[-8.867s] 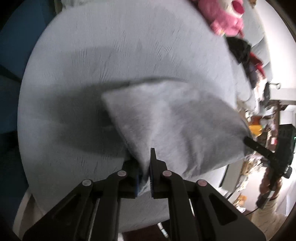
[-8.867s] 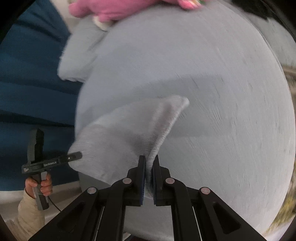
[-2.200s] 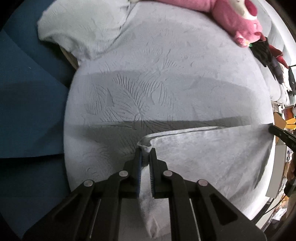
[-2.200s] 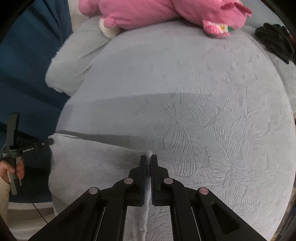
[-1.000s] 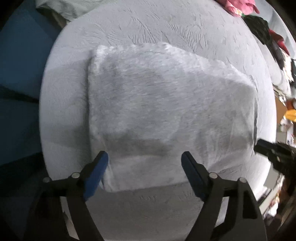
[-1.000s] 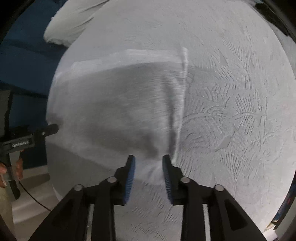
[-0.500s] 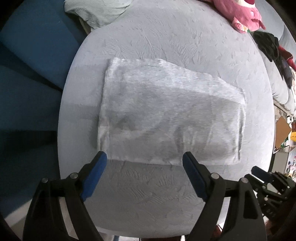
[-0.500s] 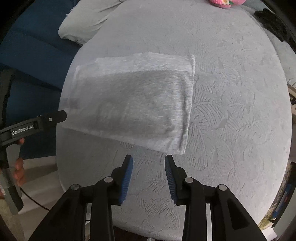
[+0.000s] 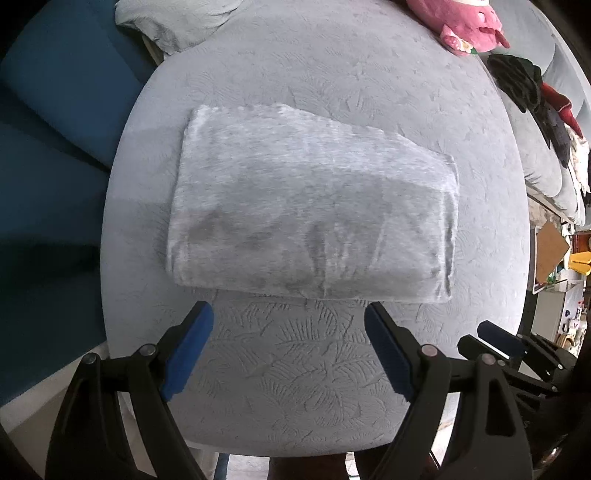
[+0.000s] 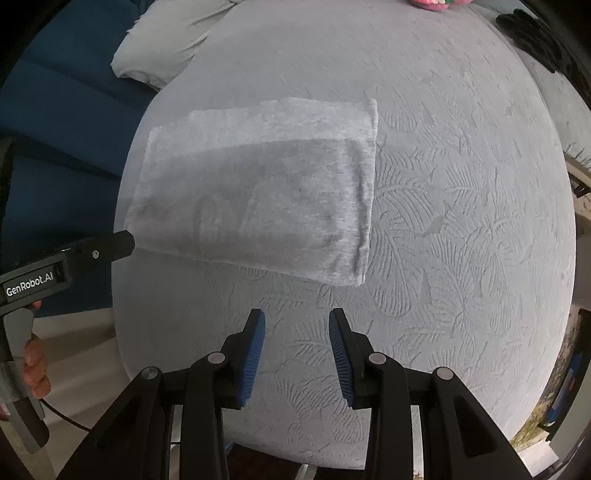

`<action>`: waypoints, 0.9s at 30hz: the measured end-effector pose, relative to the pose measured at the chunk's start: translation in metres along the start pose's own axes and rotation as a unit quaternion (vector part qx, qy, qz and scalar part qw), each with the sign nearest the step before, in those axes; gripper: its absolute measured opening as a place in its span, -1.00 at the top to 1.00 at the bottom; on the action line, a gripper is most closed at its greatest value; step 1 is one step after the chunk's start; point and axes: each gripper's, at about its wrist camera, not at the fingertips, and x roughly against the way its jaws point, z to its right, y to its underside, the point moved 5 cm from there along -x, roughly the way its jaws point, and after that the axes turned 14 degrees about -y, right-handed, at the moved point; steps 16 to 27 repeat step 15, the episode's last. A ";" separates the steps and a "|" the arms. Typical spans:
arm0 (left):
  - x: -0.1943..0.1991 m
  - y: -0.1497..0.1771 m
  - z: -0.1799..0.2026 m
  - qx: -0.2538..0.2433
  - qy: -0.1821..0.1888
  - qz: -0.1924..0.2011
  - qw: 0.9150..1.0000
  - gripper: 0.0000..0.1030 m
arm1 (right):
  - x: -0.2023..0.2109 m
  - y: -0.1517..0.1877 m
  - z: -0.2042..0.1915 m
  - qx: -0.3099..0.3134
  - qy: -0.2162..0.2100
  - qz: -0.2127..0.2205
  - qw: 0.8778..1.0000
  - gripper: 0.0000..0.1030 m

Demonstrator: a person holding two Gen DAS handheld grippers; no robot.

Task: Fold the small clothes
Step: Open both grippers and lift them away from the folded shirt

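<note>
A grey garment [image 9: 314, 206] lies folded into a flat rectangle on the round pale-grey cushion [image 9: 314, 369]; the right wrist view has the same garment [image 10: 258, 192] left of centre. My left gripper [image 9: 288, 317] hangs open just short of the garment's near edge, nothing between its blue pads. My right gripper [image 10: 295, 321] is open too, a little nearer than the garment's near right corner. The left gripper's body [image 10: 74, 258] shows at the garment's left edge in the right wrist view, held by a hand [image 10: 35, 365].
A pink plush toy [image 9: 461, 22] and dark clothes [image 9: 524, 85] lie at the cushion's far right. A pale crumpled cloth [image 9: 177, 22] sits at the far left, blue upholstery [image 9: 55, 147] beside it. Cluttered shelves [image 9: 561, 258] stand on the right.
Both grippers let go of the garment, which now lies folded flat, and drew back toward the cushion's near edge. Over the last half second the view barely shifts.
</note>
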 end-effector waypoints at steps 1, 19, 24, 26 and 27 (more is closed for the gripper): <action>0.001 0.000 0.001 -0.001 0.001 0.001 1.000 -0.59 | 0.001 0.000 0.000 0.000 0.000 0.001 1.000 0.36; 0.006 -0.002 0.000 0.004 0.000 0.013 1.000 -0.58 | 0.001 0.002 0.003 -0.005 -0.002 0.002 1.000 0.36; 0.006 -0.002 0.000 0.004 0.000 0.013 1.000 -0.58 | 0.001 0.002 0.003 -0.005 -0.002 0.002 1.000 0.36; 0.006 -0.002 0.000 0.004 0.000 0.013 1.000 -0.58 | 0.001 0.002 0.003 -0.005 -0.002 0.002 1.000 0.36; 0.006 -0.002 0.000 0.004 0.000 0.013 1.000 -0.58 | 0.001 0.002 0.003 -0.005 -0.002 0.002 1.000 0.36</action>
